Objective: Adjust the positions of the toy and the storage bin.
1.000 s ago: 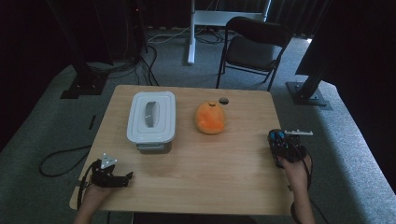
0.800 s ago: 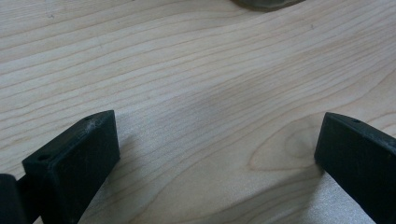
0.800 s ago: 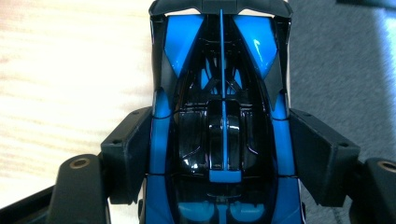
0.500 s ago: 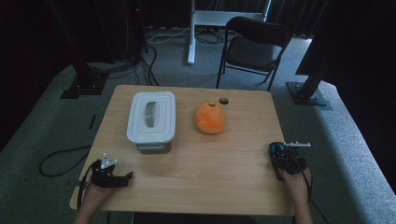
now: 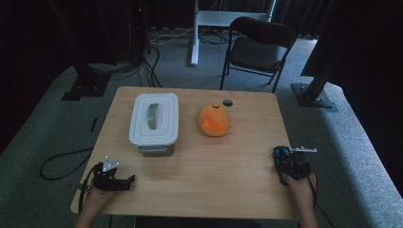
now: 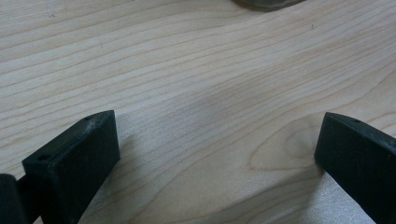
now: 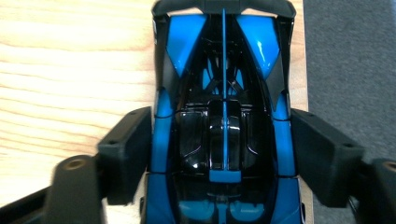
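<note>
A blue and black toy car (image 7: 224,93) rests on the wooden table (image 5: 214,190) close to its right edge, nose pointing away from me. My right gripper (image 7: 222,114) straddles the car (image 5: 281,153) from behind. Its jaws have just been opening, and the car stays between them with the pads close along both flanks. In the high view the right gripper (image 5: 285,160) sits at the near right of the table. My left gripper (image 5: 128,179) lies at the near left corner, open. Bare wood lies between its jaws in the left gripper view (image 6: 217,126).
A white lidded container (image 5: 154,118) stands left of the middle, with an orange rounded soft thing (image 5: 215,119) to its right. A small dark disc (image 5: 227,101) lies behind it. A black chair (image 5: 259,42) stands beyond the table. Grey floor (image 7: 350,60) lies right of the car.
My right hand has come toward the near edge and lower with the car, which now sits on the table. The left gripper has kept still.
</note>
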### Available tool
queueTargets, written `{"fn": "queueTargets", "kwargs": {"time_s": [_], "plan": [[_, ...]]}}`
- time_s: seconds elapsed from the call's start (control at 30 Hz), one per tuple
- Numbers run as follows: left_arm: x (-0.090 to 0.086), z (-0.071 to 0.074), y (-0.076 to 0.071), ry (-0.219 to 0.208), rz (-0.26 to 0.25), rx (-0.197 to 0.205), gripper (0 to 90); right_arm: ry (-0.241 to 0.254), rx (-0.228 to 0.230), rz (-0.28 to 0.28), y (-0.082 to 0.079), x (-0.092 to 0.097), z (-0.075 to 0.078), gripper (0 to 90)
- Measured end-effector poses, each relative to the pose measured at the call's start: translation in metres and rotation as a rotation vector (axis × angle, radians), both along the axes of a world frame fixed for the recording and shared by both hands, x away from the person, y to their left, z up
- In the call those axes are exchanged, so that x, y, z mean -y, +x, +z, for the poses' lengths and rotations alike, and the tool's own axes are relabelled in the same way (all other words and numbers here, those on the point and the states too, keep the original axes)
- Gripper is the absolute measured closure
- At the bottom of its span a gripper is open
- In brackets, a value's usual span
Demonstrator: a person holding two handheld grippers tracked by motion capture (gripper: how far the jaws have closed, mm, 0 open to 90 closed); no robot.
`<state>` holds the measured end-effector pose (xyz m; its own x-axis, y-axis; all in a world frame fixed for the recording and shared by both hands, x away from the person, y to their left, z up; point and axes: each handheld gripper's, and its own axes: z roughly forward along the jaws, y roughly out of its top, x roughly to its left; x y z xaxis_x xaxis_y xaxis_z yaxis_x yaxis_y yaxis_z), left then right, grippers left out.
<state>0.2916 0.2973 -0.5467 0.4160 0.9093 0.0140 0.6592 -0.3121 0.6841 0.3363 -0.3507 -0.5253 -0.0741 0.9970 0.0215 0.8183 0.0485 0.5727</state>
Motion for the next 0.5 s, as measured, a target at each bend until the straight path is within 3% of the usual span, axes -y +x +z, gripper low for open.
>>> {"fn": "queueTargets", "kwargs": {"time_s": [0.23, 0.5], "plan": [[0.0, 0.0, 0.0, 0.0, 0.0, 0.0, 0.3, 0.021, 0.062, 0.023, -0.003, 0.0, 0.019, 18.6], [0.0, 0.0, 0.0, 0.0, 0.004, 0.0, 0.3, 0.055, 0.097, 0.073, 0.008, -0.011, 0.037, 18.6]]}}
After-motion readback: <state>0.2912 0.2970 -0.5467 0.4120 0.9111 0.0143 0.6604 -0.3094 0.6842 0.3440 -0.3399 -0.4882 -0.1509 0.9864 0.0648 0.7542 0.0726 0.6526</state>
